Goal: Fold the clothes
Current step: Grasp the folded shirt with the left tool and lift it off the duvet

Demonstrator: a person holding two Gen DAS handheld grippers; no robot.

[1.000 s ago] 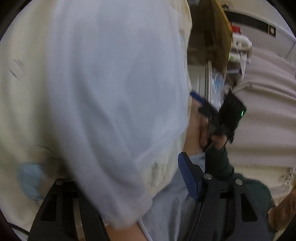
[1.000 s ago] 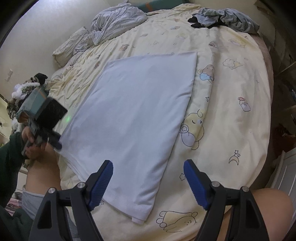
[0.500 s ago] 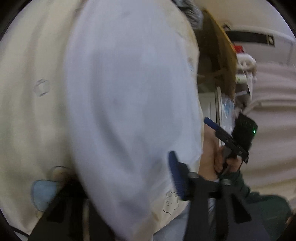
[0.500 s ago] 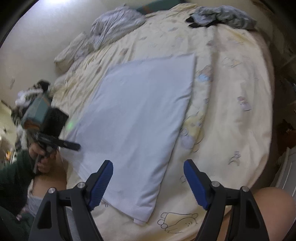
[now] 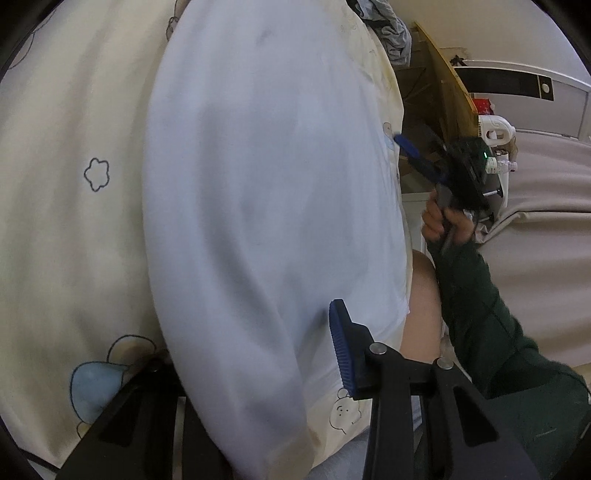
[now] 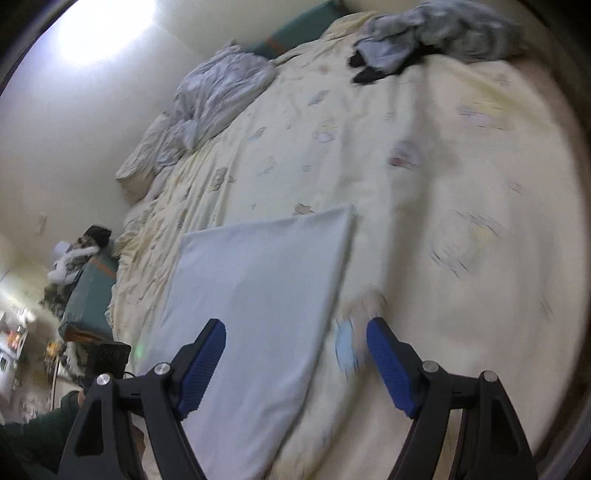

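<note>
Left hand-held gripper seemingly pinches smooth, flat, rectangular white garment.

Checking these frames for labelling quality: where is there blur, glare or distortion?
Right wrist view: motion smear across the bedspread, blown-out glare top left. Left wrist view: mostly sharp, slight softness on the white garment. Both views: strong fisheye curvature, dark corners.

Both views are fisheye, with dark round borders and curved edges. The right wrist view is soft with motion blur; the prints on the yellow bedsheet are smeared, and 1 strong white glare burns out the top left. The left wrist view is sharper, evenly and softly lit.
</note>
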